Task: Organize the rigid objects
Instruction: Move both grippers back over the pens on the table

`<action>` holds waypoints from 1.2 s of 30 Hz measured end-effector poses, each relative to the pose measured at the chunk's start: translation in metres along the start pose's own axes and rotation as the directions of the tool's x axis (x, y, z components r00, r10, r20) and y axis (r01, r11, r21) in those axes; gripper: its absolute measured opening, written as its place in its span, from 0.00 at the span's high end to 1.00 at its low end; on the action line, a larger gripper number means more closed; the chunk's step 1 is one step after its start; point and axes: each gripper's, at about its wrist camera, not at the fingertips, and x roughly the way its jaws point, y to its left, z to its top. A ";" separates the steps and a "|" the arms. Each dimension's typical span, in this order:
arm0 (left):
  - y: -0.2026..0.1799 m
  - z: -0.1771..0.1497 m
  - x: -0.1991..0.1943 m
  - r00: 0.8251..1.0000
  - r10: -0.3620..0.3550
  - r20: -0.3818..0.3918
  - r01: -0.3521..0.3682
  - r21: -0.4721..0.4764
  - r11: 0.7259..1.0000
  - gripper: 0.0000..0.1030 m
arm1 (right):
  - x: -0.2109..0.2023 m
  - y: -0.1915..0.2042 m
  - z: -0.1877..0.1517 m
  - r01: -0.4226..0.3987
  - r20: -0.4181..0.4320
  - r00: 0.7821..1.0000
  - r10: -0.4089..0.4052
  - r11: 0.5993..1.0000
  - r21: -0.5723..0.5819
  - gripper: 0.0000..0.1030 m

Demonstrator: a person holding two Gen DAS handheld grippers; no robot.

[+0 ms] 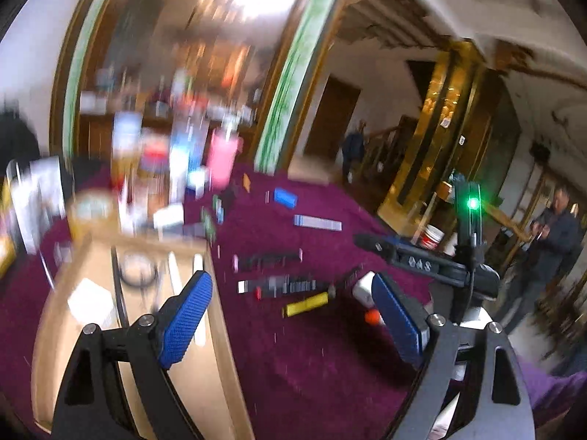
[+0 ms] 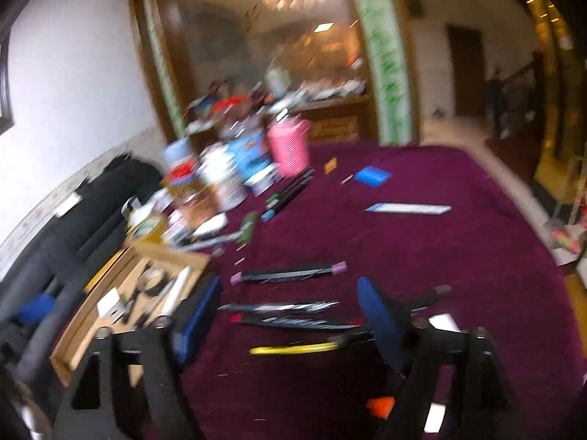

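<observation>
Loose items lay on purple cloth (image 2: 422, 256): yellow tool (image 2: 293, 349) nearest, black strips (image 2: 290, 274) beyond. Box (image 1: 216, 330) sat left, partly filled. Left gripper (image 1: 293, 321) and right gripper (image 2: 290, 324) both spread wide, empty. Judgement: straddle yellow tool across its width, settle before closing; views blurred.

Both my wrist cameras are looking forward and slightly down over the purple cloth (image 1: 312, 348), hovering near it. The left view is sitting beside the wooden tray (image 1: 220, 330), facing the doorway beyond. The right view is looking from right of that tray (image 2: 91, 315). Both are sharing the yellow-handled tool (image 1: 306, 304) and the pink cup (image 2: 290, 150).
</observation>
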 end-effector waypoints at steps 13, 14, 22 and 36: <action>-0.027 -0.018 0.069 0.963 -0.154 -0.221 0.122 -0.152 0.981 0.00 | -0.001 -0.116 0.007 0.127 -0.020 0.992 -0.126 0.972 0.200 0.00; -0.029 -0.019 0.072 0.965 -0.138 -0.225 0.108 -0.142 0.984 0.00 | -0.001 -0.123 0.007 0.133 -0.021 0.991 -0.132 0.968 0.214 0.00; -0.018 -0.024 0.096 0.951 -0.107 -0.290 0.060 -0.166 0.984 0.00 | 0.021 -0.190 0.005 0.150 -0.049 0.989 -0.142 0.921 0.360 0.00; -0.013 -0.027 0.169 0.916 -0.082 -0.392 -0.022 -0.254 0.967 0.00 | 0.047 -0.213 -0.019 0.142 -0.093 0.989 -0.115 0.914 0.381 0.00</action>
